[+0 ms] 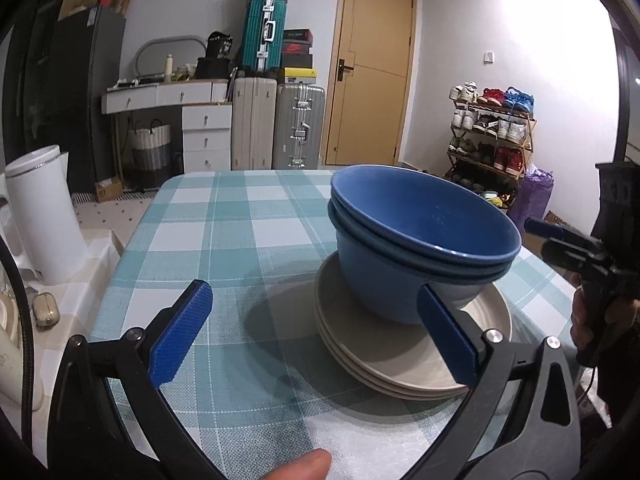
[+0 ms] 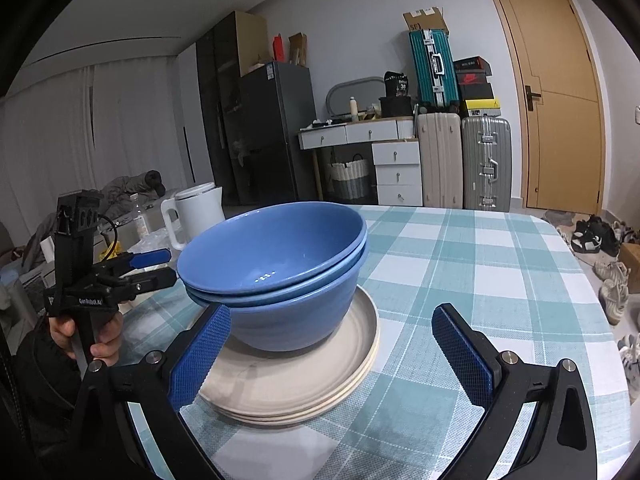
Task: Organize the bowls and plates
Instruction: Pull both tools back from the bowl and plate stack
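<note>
Left tongs [image 1: 316, 332] gaping wide, gripping nothing, hovering just beside beige plates [image 1: 400, 356]. Right tongs [image 2: 332, 354] likewise spread wide, holding nothing. Nested blue bowls [image 2: 280, 264] sitting on plates, mid-bench [image 2: 460, 248].

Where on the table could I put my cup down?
Bare checked cloth lies behind the blue bowls, toward the far table edge, and to the plates' right. In the left view, more lies between stack and kettle. It's crowded at the stack, flanked by both grippers.
</note>
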Demonstrator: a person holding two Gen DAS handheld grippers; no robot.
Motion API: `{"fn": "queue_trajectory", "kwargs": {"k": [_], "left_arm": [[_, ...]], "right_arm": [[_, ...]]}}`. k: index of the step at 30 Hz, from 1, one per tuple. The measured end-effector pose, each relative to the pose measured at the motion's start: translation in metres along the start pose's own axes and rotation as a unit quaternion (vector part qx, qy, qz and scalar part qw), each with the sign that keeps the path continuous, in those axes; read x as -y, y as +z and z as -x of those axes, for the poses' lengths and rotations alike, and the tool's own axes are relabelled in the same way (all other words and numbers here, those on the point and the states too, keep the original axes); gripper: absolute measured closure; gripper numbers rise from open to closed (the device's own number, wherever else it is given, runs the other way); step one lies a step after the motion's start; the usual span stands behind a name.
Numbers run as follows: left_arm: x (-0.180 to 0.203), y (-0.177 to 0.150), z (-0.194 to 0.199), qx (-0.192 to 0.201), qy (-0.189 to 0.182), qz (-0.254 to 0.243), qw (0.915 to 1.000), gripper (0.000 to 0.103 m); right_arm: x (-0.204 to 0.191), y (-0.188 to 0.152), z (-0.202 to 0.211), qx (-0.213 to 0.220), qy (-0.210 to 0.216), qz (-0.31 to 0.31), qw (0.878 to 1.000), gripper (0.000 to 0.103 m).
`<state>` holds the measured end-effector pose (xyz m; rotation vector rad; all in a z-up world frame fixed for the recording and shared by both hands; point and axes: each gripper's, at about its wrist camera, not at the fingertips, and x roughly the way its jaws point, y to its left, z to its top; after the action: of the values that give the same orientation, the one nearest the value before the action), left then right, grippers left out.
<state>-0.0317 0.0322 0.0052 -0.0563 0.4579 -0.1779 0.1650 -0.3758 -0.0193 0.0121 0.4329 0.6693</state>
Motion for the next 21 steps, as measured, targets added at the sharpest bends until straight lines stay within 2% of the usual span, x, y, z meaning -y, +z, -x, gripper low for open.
{"fn": "queue_trajectory", "kwargs": {"k": [7,21], "left_arm": [[-0.0002,-0.0083,-0.0049,0.004,0.001,0.003,1.0,0.001],[0.0016,-0.0074,-0.0042,0.007,-0.009,-0.006,0.9999,0.001]], "right_arm": [[0.0018,-0.0041,0.0013,0.01,0.011,0.0,1.0,0.001],[-0.0031,-0.0103,0.0012,0.02,0.006,0.02,1.0,0.0]]}}
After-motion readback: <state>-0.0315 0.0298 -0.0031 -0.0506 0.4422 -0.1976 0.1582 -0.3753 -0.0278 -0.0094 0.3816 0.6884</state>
